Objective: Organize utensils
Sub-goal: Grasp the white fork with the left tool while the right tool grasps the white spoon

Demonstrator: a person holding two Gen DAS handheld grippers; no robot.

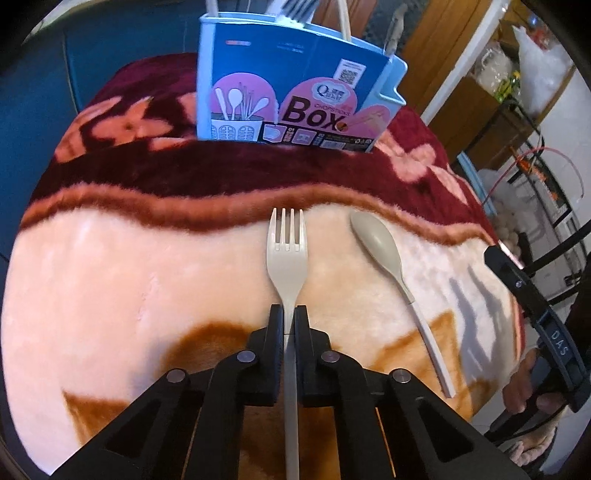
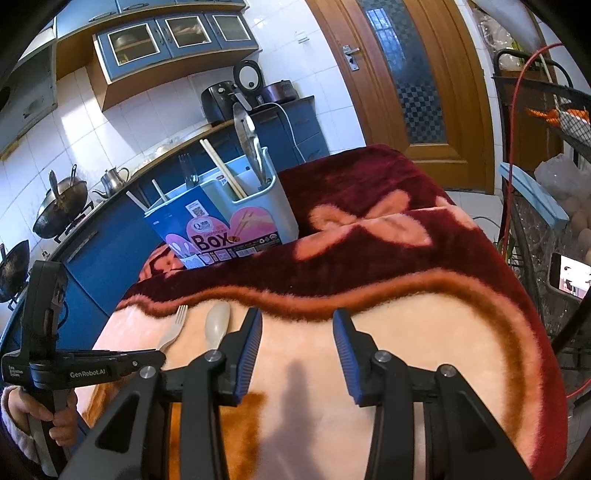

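Left gripper (image 1: 289,314) clamping fork (image 1: 287,251), chopsticks (image 2: 223,168) standing in utensil box (image 2: 236,210)

Blue cabinets (image 2: 177,35), wooden door (image 2: 417,81)

Blanket (image 1: 110,277): plush, pale peach field, orange-brown patches, rust wavy band, deep maroon zone with salmon bow and flower motifs. Fork (image 1: 287,251): matte beige-grey. Spoon (image 1: 376,243): same beige-grey bowl, paler cream handle. Utensil box (image 1: 295,85): light blue plastic, blue wrapper with pink-lilac shapes, dark "Box" lettering, white utensil silhouettes. Left gripper (image 1: 289,314): black. Right gripper (image 2: 297,325): black, blue ribbed pads (image 2: 251,354).
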